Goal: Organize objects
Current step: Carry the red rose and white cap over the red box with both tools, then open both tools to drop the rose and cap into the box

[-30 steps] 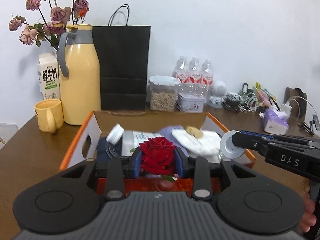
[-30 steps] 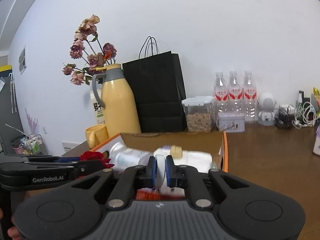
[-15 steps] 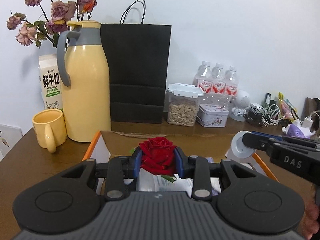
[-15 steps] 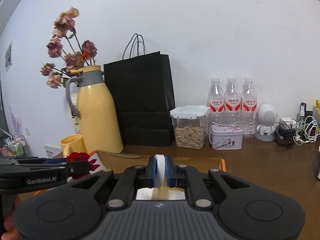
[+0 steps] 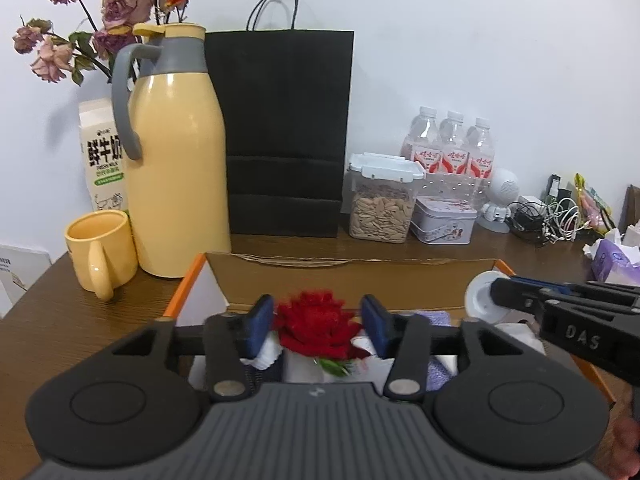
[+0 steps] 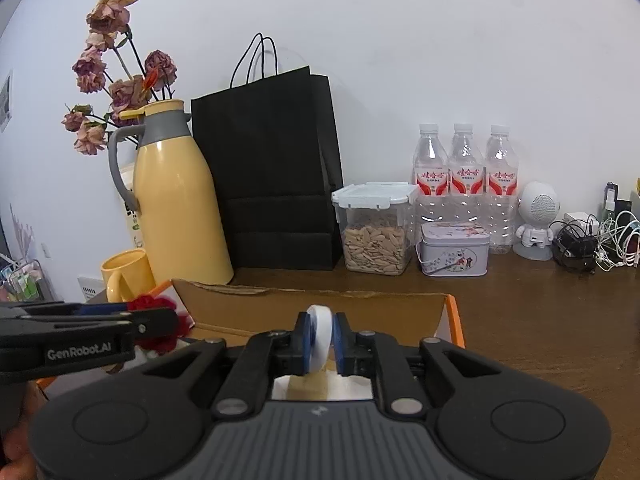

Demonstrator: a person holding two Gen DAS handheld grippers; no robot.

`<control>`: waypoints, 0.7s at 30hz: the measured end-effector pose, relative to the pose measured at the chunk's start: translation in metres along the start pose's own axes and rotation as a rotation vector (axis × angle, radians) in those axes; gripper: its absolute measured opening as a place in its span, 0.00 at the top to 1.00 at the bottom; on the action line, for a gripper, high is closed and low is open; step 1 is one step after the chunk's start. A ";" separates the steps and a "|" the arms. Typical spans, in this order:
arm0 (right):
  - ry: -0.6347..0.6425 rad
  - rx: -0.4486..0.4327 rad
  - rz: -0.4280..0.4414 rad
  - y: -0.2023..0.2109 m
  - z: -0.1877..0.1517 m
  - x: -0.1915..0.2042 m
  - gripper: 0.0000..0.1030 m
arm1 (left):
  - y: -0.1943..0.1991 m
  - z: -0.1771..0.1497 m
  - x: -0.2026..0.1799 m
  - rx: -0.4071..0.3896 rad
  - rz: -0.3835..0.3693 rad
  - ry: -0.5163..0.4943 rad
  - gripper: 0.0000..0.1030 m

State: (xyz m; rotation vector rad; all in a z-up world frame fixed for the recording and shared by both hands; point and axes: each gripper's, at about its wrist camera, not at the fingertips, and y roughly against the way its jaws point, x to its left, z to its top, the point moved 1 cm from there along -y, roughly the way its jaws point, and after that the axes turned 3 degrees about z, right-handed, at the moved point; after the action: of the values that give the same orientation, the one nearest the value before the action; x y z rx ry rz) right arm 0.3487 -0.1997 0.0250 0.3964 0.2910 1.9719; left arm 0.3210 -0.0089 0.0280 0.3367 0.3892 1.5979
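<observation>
On the bench, the cardboard box is already holding several items. Above it, the left hand-held gripper is opening around the red rose, pads clear, while the right hand-held gripper is opening too, its pads touching the white disc.

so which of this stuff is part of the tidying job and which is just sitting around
In the job:
- red rose, between the opening left claw
- white disc, in the opening right claw
- orange-edged box

Lying about:
- yellow jug
- yellow mug
- black bag
- seed jar
- water bottles
</observation>
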 end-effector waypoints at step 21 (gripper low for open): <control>0.038 -0.015 -0.023 0.023 -0.003 0.001 0.00 | 0.024 -0.001 0.002 -0.082 0.039 -0.005 0.00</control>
State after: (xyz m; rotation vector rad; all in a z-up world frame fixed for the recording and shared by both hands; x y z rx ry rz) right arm 0.3278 -0.2088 0.0311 0.3441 0.3033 1.9595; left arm 0.2985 -0.0083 0.0378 0.2874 0.3139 1.6463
